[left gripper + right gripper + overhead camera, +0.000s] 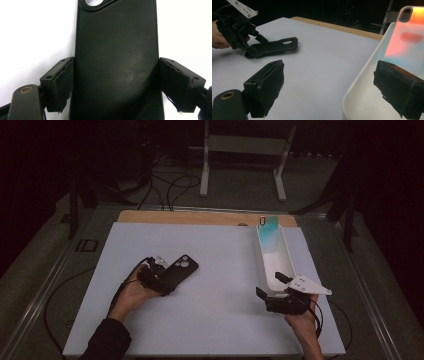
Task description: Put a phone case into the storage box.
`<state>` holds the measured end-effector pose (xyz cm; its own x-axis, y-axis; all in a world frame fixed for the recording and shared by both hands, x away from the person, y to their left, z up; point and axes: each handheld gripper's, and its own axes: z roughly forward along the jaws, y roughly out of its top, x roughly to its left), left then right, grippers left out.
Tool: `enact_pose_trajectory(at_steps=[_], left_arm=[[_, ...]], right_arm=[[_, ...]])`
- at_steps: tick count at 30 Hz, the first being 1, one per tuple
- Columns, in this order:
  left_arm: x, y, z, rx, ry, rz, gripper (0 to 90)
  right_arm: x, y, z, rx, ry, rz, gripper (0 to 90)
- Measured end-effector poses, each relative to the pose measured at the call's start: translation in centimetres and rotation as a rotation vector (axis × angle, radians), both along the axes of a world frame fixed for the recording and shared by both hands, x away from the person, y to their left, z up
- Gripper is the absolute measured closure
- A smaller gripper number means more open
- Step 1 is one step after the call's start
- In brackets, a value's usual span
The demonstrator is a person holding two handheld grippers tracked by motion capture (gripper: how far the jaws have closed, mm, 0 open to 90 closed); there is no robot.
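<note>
A black phone case point(181, 268) lies camera hole away from me on the left of the white board. My left gripper point(165, 282) grips its near end, and in the left gripper view both pads point(62, 80) press the case point(116, 37) at its sides. At the right stands a long white tray point(260, 257) with an iridescent teal and orange phone case point(268, 231) leaning upright at its far end. My right gripper point(272, 285) is open at the tray's near end. Its jaws straddle the tray wall point(362, 75), one outside and one inside, holding nothing.
The white board point(210, 320) covers the table, with a wooden strip point(200, 216) along its far edge. Beyond it, on the dark floor, are cables point(170, 185) and a white stand point(245, 145). The left gripper point(253, 46) and black case point(274, 46) appear across the board in the right gripper view.
</note>
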<state>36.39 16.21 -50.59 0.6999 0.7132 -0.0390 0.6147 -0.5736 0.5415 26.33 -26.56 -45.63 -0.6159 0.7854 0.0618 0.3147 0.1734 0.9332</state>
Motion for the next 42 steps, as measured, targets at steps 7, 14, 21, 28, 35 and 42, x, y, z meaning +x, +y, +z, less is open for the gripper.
enact_pose_trajectory(at_steps=[7,14,21,28,35,42], left_arm=[[-0.9,-0.1,1.5,-0.072,-0.063,0.004,17.4],[-1.9,-0.2,3.3,-0.124,-0.13,0.003,17.4],[-2.9,-1.6,5.3,-0.159,-0.202,-0.035,17.3],[-3.6,-3.9,7.0,-0.174,-0.259,-0.093,17.3],[-4.6,-6.7,8.6,-0.195,-0.311,-0.165,17.2],[-5.2,-8.3,9.0,-0.216,-0.339,-0.201,17.1]], right_arm=[[0.9,0.1,0.6,0.017,0.024,0.012,9.3],[2.4,1.0,2.0,0.026,0.064,0.049,9.3],[4.1,3.4,3.3,0.01,0.118,0.102,9.7],[5.4,5.7,4.3,0.049,0.157,0.146,10.6],[6.3,8.5,4.9,0.084,0.206,0.214,13.5],[6.6,9.9,5.1,0.114,0.248,0.238,25.8]])
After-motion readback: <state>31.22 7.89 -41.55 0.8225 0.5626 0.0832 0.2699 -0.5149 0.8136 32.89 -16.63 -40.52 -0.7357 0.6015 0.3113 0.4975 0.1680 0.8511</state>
